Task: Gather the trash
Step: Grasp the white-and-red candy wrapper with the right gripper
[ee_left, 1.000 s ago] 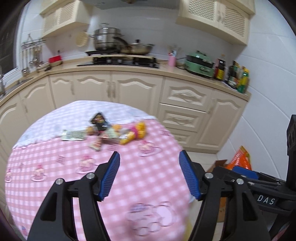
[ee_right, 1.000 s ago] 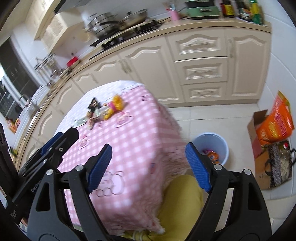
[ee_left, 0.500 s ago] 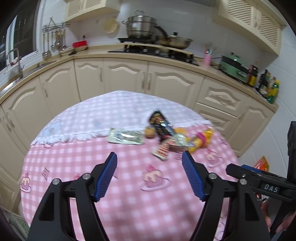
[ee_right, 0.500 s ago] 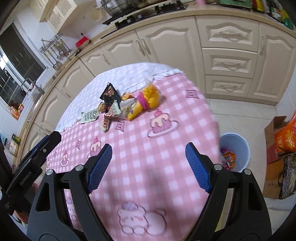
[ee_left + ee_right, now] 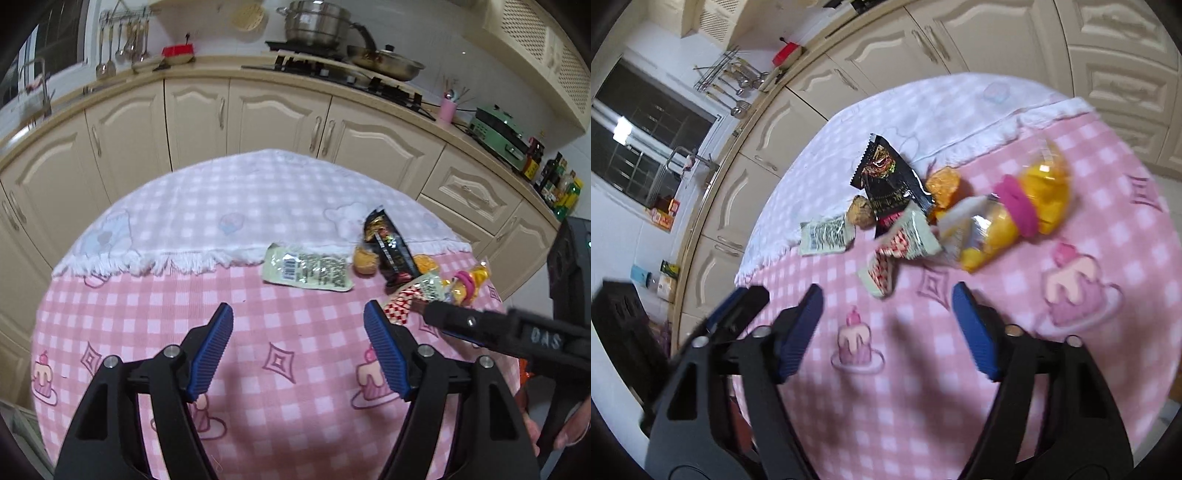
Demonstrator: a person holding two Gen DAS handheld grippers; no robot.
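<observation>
On the round surface (image 5: pixel 155 332) covered with a pink checked cloth, the trash lies gathered in one loose cluster toward the far side, at about one o'clock from the left gripper (image 5: pixel 298 345) and at twelve o'clock from the right gripper (image 5: pixel 887 326). The cluster comprises a pale green flat printed sachet (image 5: pixel 307 272), a black glossy snack wrapper (image 5: pixel 389 246), a red-and-white chequered wrapper (image 5: pixel 886 267), a clear plastic bag of yellow items with a pink band (image 5: pixel 1015 214), and two small orange-brown crumpled pieces beside the black wrapper. Left gripper fingers stand apart and released, with nothing between them; the sachet is near, just beyond their tips. Right gripper fingers have just been closing but remain apart and hold nothing; the chequered wrapper lies just past the left-hand finger. Neither gripper touches any item. Judgement: collection from this surface has not begun; every visible piece remains to be picked up and carried off. No bin shows in either view. The approach appears under way, the first grasp still outstanding.
</observation>
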